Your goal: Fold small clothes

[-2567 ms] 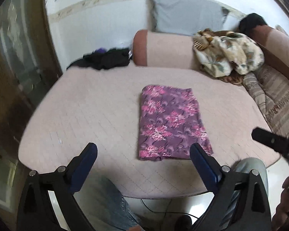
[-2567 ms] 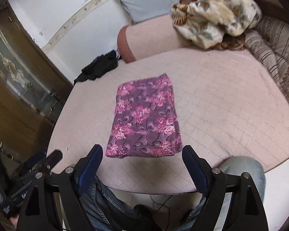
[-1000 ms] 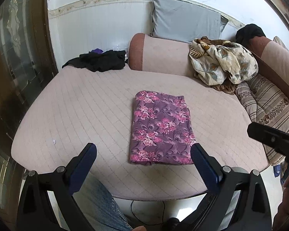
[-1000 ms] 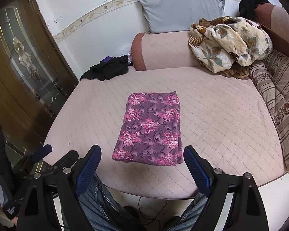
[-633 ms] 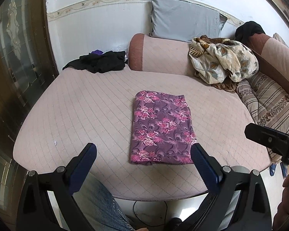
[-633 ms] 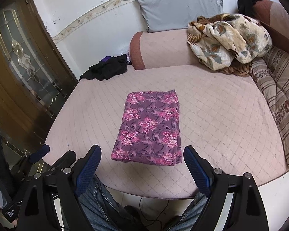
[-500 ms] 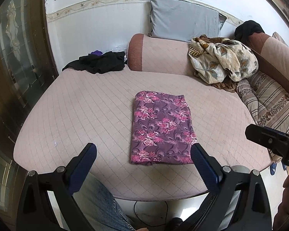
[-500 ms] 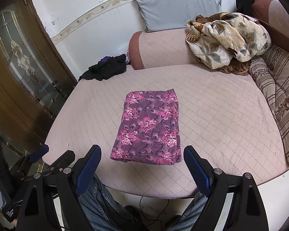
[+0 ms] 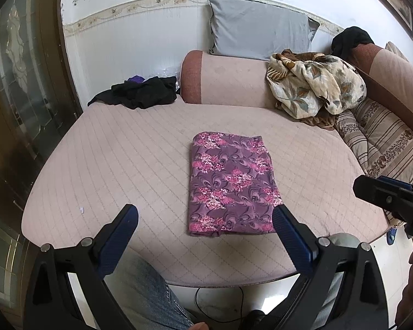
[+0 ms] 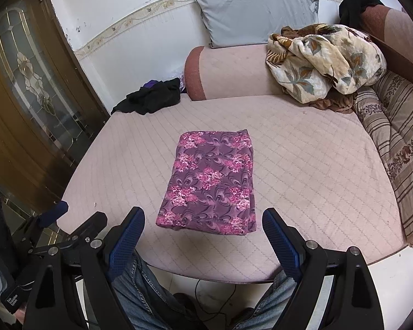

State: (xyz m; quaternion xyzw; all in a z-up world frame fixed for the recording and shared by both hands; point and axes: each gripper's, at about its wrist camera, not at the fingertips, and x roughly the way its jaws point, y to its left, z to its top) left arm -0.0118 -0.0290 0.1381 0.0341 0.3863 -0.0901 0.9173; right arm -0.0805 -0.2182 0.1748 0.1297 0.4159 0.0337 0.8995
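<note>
Here, folded purple floral cloth (image 9: pixel 231 189) lies flat at mid-bed (image 9: pixel 124 165), unchanged vs. earlier frames. Left tool (image 9: pixel 203 228) and right tool (image 10: pixel 203 231) both spread wide, empty, held back near bed's front edge; cloth appears smaller and farther than 2.6 s ago.

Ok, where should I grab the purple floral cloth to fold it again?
Probably the two near corners of the purple floral cloth, approached from the near edge of the bed. It lies flat as a long rectangle with its short edge nearest, so both open tools can pinch there.
</note>
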